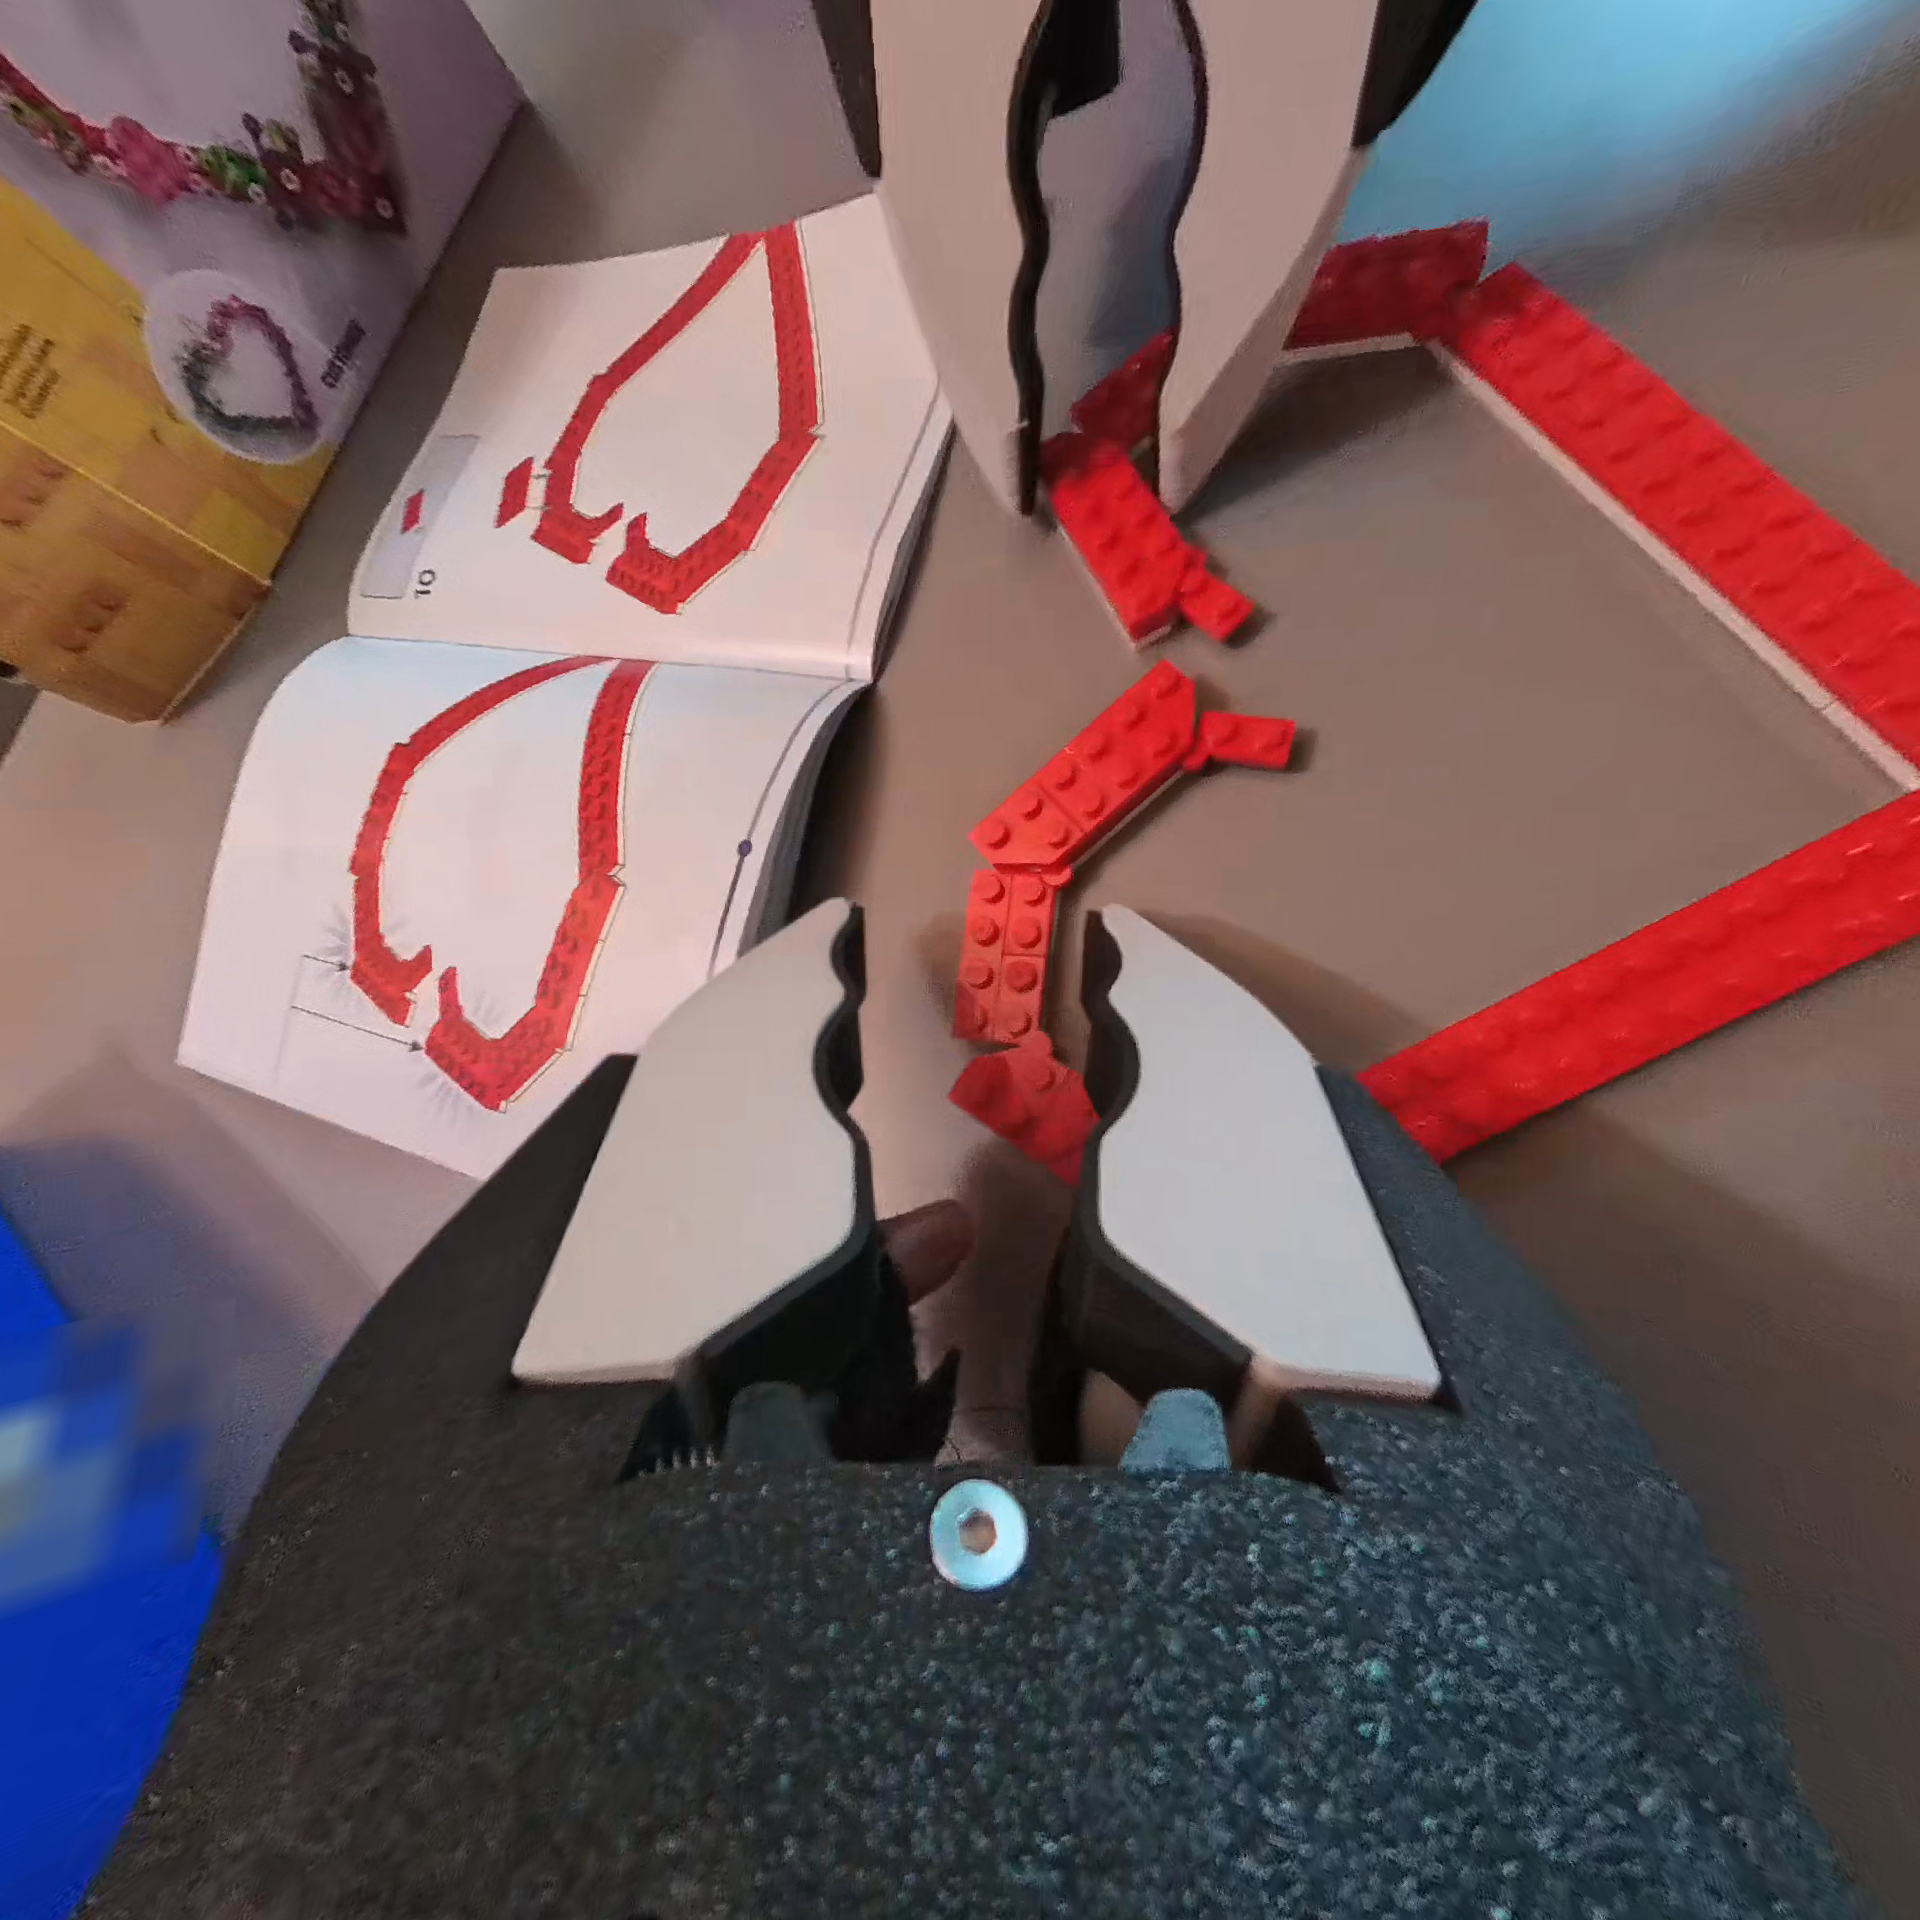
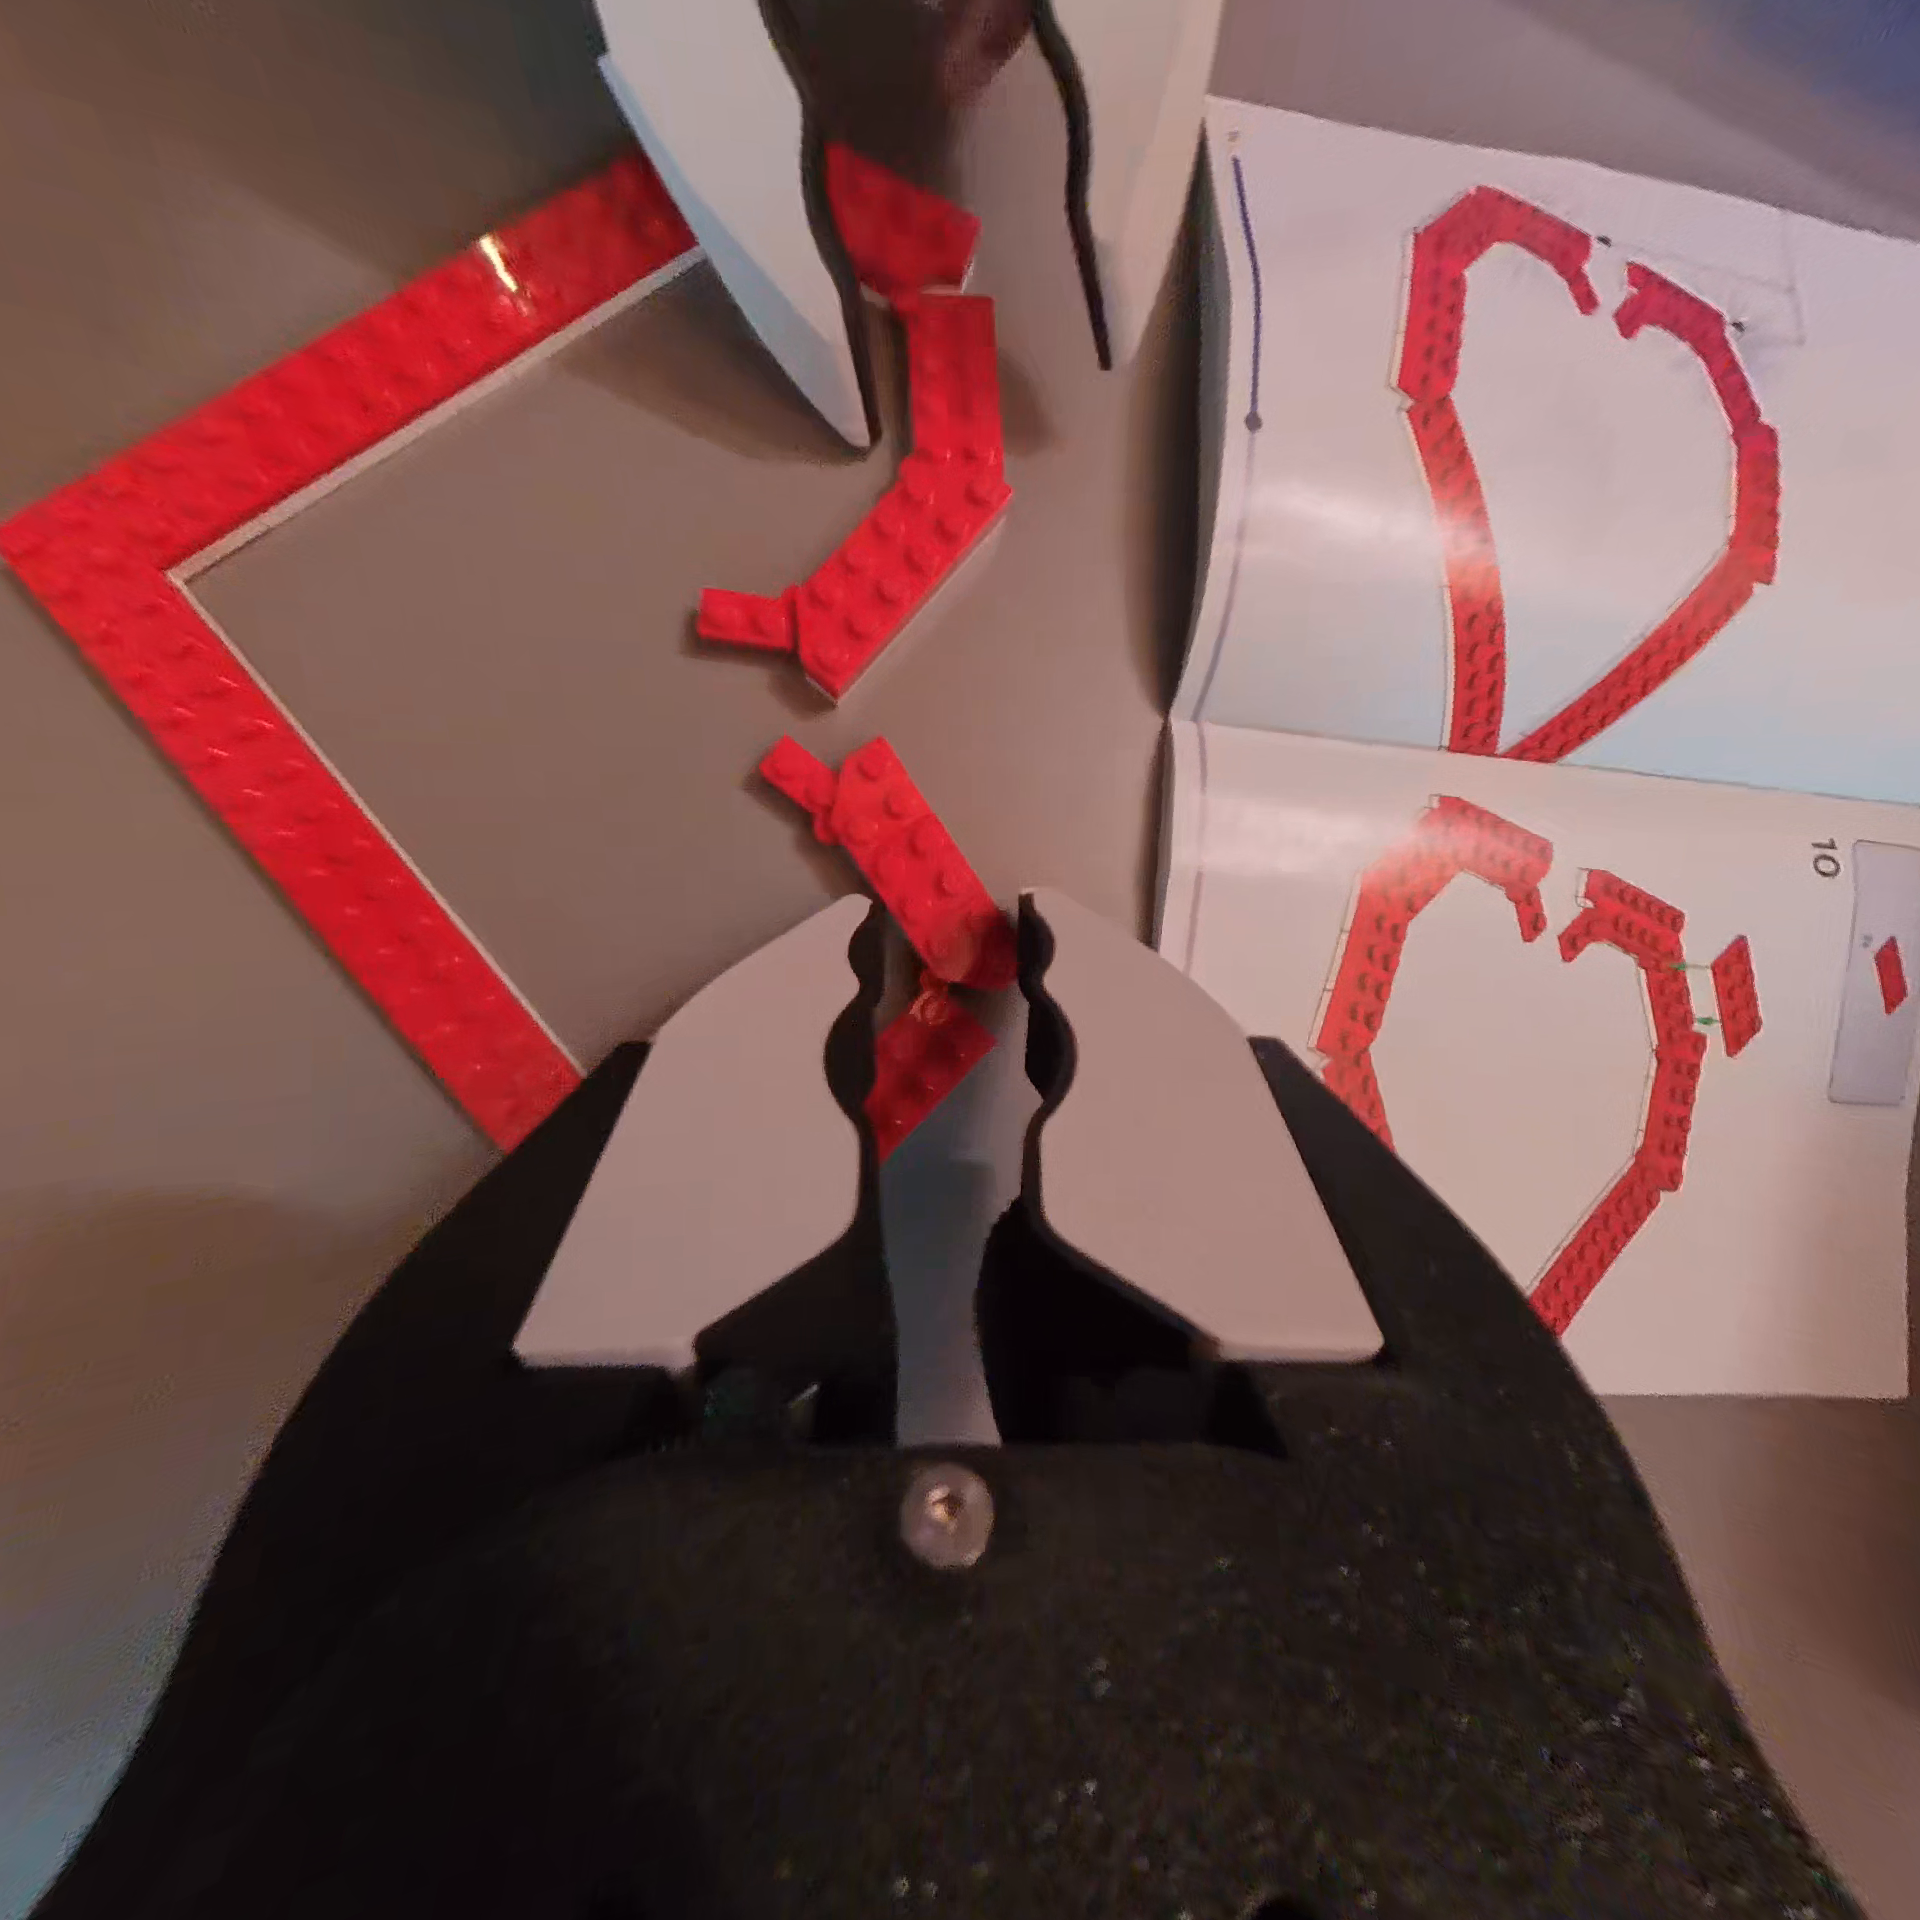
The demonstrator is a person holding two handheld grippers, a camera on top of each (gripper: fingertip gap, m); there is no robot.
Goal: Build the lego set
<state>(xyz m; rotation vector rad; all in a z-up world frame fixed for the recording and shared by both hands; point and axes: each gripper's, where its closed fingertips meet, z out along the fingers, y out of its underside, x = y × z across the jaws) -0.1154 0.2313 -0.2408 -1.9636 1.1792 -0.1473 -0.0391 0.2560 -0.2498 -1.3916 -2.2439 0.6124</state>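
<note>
Your left gripper (image 1: pixel 971 997) is released, its jaws spread with a clear gap, poised over one curved arm of the red lego heart frame (image 1: pixel 1725 582) on the grey-brown table (image 1: pixel 1455 831). That curved arm (image 1: pixel 1081 790) runs up from between your fingertips in angled segments and ends in a small red plate (image 1: pixel 1247 740) sticking out sideways. Whether the jaws touch the bricks cannot be told.

Your right gripper (image 2: pixel 945 935) has its jaws only narrowly apart around the opposite curved arm (image 2: pixel 904 842); the red bricks sit right between the tips, but you cannot tell from these views whether they are pinched. In the left wrist view that gripper (image 1: pixel 1101 457) stands nearly upright on the arm's end.

The two curved arms face each other, apart, each with a small plate at its inner end (image 2: pixel 743 615). The long straight sides of the frame meet in a corner (image 2: pixel 94 551) on the far side of the arms from the instruction booklet (image 2: pixel 1558 727), which lies open just beside the arms, showing red heart diagrams. Beyond the booklet stands the set's box (image 1: pixel 187 343), yellow and pale with a flower-heart picture.
</note>
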